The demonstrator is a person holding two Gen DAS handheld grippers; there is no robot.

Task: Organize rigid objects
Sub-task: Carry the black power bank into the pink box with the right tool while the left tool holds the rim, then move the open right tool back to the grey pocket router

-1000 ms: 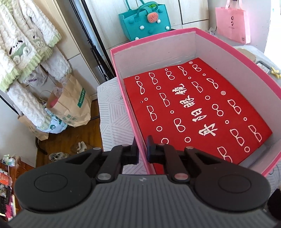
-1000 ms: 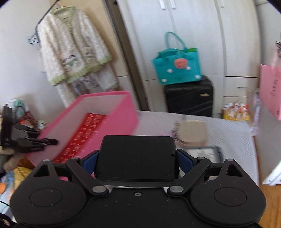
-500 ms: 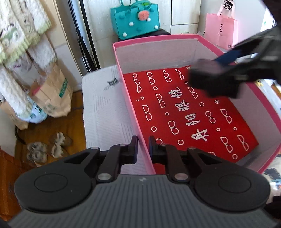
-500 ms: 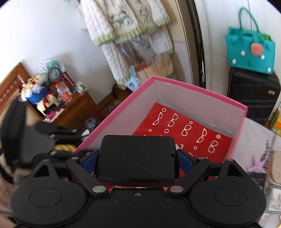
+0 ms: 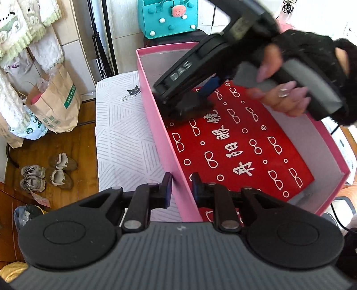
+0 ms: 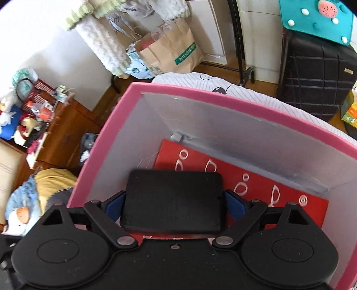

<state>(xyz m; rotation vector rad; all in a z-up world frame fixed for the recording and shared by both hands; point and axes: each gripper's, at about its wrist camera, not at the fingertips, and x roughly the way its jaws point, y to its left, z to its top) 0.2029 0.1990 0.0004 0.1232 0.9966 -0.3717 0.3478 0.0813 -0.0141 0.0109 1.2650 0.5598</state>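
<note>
A pink box [image 5: 156,125] with grey inner walls and a red printed sheet [image 5: 241,142] on its floor stands on a white striped surface. My left gripper [image 5: 181,186] is shut on the box's near-left wall, one finger on each side. My right gripper [image 6: 174,200] is shut on a flat black rectangular case [image 6: 173,200] and holds it low inside the box [image 6: 200,93], near the far-left corner. In the left wrist view the right gripper [image 5: 191,104] reaches down into the box with the black case [image 5: 189,107] close to the red sheet.
A white striped cloth surface [image 5: 125,142] lies under the box. Left of it is wooden floor with shoes [image 5: 44,174] and paper bags [image 5: 55,104]. A teal bag [image 5: 167,17] on a black suitcase [image 6: 312,73] stands behind. A cluttered wooden dresser [image 6: 44,125] is far left.
My right gripper has carried the black case over the box and lowered it inside toward the far-left corner. My left gripper still grips the box wall.
</note>
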